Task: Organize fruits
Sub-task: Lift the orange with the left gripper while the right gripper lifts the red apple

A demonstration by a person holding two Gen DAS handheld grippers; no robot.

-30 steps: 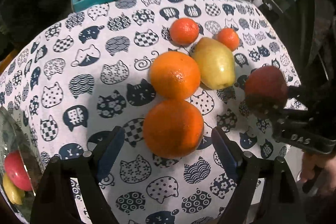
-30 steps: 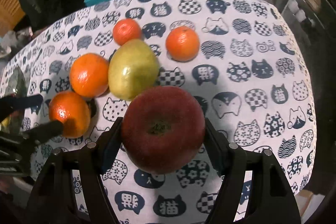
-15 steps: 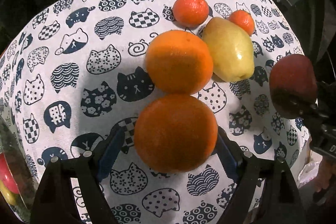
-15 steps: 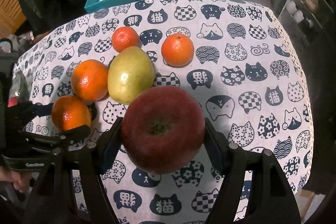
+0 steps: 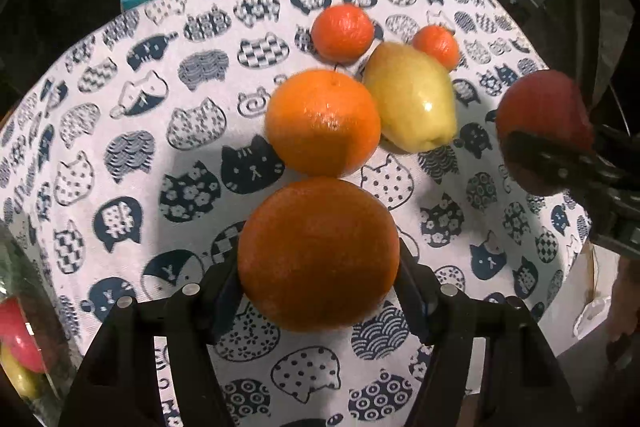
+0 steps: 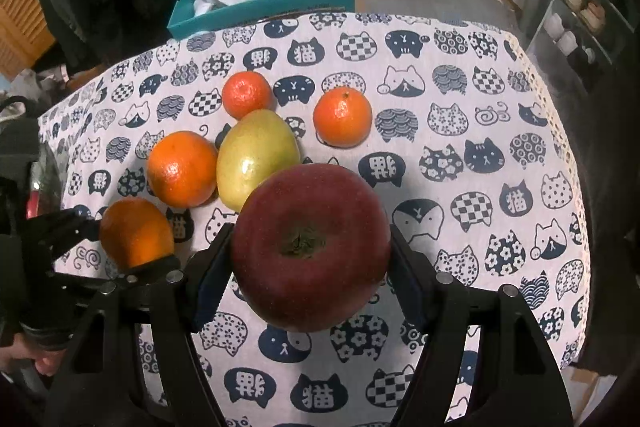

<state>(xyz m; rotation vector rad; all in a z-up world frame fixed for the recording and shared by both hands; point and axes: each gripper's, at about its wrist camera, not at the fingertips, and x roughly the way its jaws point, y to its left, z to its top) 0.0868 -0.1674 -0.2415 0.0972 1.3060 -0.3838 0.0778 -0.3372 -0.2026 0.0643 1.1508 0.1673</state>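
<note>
A: Left gripper point(image 5: 320, 279) clamped on the near orange point(image 5: 318, 253) now. Jaws just been closing, pads tight against both sides of the fruit. Same grip visible from the right camera, off at the left edge.

B: And the right gripper point(image 6: 310, 263)?

A: Squeezed around a dark red apple point(image 6: 311, 247), stem end facing the camera, held above the cat-print tablecloth point(image 6: 460, 147). Fingers point(image 6: 208, 283) pressed to both sides.

B: Rest of the fruit?

A: All on the cloth. Second orange point(image 5: 323, 123) just behind the gripped one, touching or nearly so, hard to call. Yellow-green pear point(image 5: 410, 103) right beside that second orange, leaning against it. Two small tangerines behind: left tangerine point(image 5: 343, 33) just beyond the pear's tip, right tangerine point(image 5: 436, 47) on the pear's other side.

B: Anything off the table?

A: Teal box point(image 6: 264, 3) stuffed with plastic bags past the far edge. Clear container point(image 5: 24, 315) at the bottom-left of the left view, something red and something yellow inside, too warped to name. Bit of a hand point(image 6: 28, 359) under the left gripper's handle.
</note>
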